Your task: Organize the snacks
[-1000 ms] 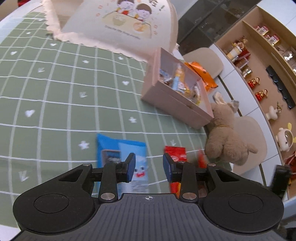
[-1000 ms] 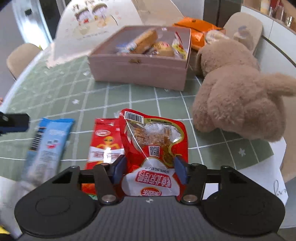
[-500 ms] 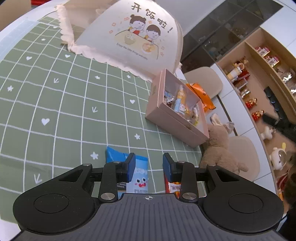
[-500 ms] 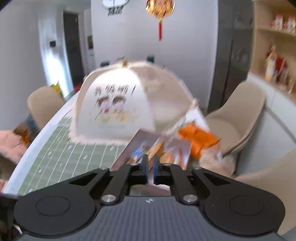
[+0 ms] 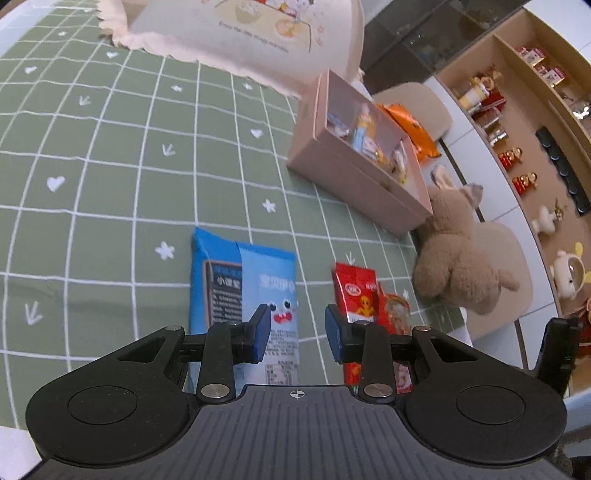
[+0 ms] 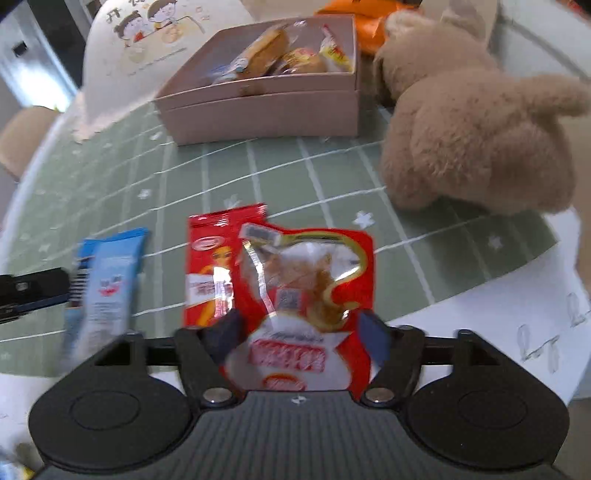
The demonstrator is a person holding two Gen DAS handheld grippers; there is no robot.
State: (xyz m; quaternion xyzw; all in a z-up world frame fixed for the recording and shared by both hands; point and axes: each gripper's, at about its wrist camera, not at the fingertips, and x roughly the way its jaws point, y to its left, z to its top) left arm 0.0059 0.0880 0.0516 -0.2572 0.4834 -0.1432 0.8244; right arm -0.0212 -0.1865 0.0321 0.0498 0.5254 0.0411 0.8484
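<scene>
My left gripper [image 5: 297, 332] is open, low over the green checked tablecloth [image 5: 110, 155], with nothing between its blue pads. A blue snack packet [image 5: 240, 288] lies flat just under its left finger. To the right lie a red packet [image 5: 356, 291] and a red packet with a clear window [image 6: 306, 280]. My right gripper [image 6: 299, 334] hangs over the windowed packet; its jaws are opening wide, with the packet's near end between them and lying on the table. The pink box [image 6: 266, 107] behind holds several snacks.
A tan plush toy [image 6: 472, 129] sits right of the box, near the table edge. An orange packet [image 5: 413, 129] lies behind the box. A cream mesh food cover [image 5: 240, 33] stands at the back. Shelves with ornaments [image 5: 517, 170] and beige chairs lie beyond the table.
Half a second ago the right gripper was shut and pointing up at the room; now it is back down over the windowed packet, jaws wide. The left view pulled back, then returned close to the packets.
</scene>
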